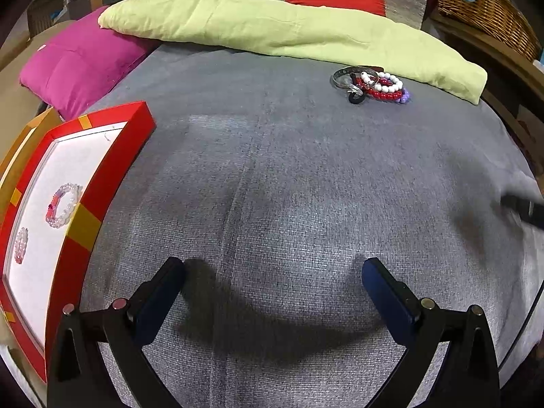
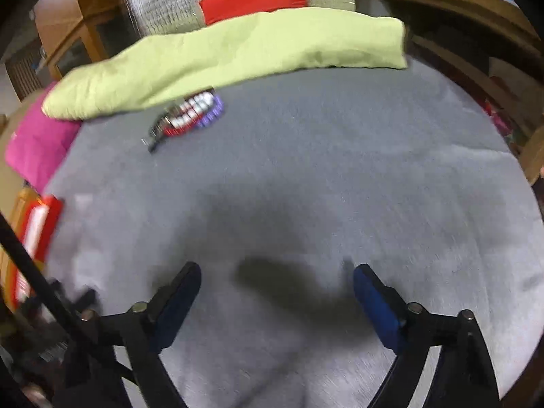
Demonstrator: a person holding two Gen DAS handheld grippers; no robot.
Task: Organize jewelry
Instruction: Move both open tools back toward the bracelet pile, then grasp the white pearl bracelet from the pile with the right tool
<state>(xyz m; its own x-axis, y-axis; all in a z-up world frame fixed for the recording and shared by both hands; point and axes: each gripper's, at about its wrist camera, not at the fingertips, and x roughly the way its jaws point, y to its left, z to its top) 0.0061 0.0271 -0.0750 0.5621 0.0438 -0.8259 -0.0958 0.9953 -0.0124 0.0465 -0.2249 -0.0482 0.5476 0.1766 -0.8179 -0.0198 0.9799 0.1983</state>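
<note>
Clearly the bracelets (image 1: 375, 85) are light, loose and slippery, heaped against the green cushion (image 1: 289, 27) on the grey bed (image 1: 272, 170); a single bead strand at the heap's edge looks the safest hold. Two more lie in the red tray (image 1: 85, 224). Left gripper (image 1: 273, 272) and right gripper (image 2: 277, 277) both hang spread, empty. The right view is blurred, so the heap's tangle is unclear.

Matt woven cloth (image 1: 272, 170), glossy beads (image 1: 384, 86)
</note>
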